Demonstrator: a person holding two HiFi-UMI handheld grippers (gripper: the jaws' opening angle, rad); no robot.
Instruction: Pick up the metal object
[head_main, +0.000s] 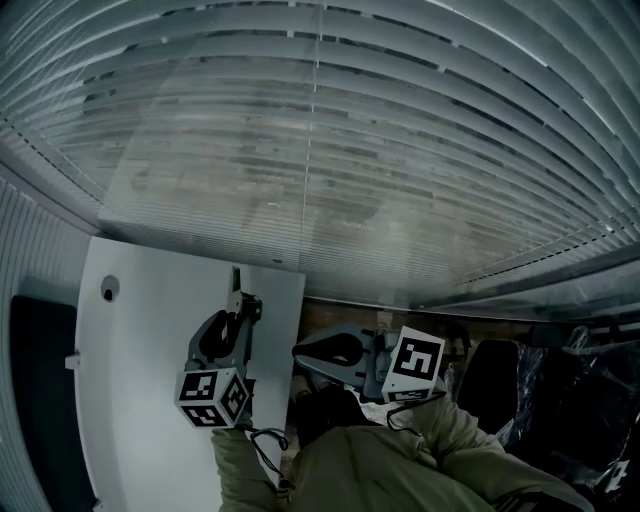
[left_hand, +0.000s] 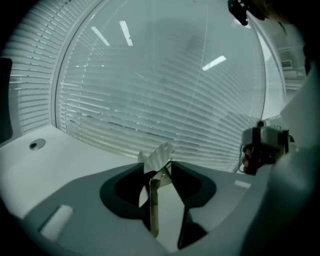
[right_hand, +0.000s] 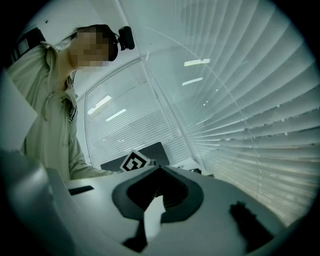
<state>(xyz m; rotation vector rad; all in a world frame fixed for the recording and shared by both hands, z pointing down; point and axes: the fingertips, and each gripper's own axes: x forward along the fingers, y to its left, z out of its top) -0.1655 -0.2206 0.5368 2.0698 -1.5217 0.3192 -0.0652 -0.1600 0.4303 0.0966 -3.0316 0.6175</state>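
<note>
The metal object (left_hand: 153, 205) is a thin flat strip with a shiny folded end (left_hand: 159, 156). It stands between the jaws of my left gripper (left_hand: 164, 172), which close on it at their tips. In the head view the left gripper (head_main: 240, 308) hovers over the right edge of the white table (head_main: 150, 330), and the metal object (head_main: 237, 285) pokes out beyond its tips. My right gripper (head_main: 302, 352) is just off the table's right edge, pointing left. Its jaws (right_hand: 159, 170) meet at the tips with nothing between them.
Closed window blinds (head_main: 330, 150) fill the space beyond the table. A round hole (head_main: 109, 289) is in the table's far left corner. Dark furniture and bags (head_main: 520, 390) stand to the right. The person's sleeves (head_main: 400, 460) are below the grippers.
</note>
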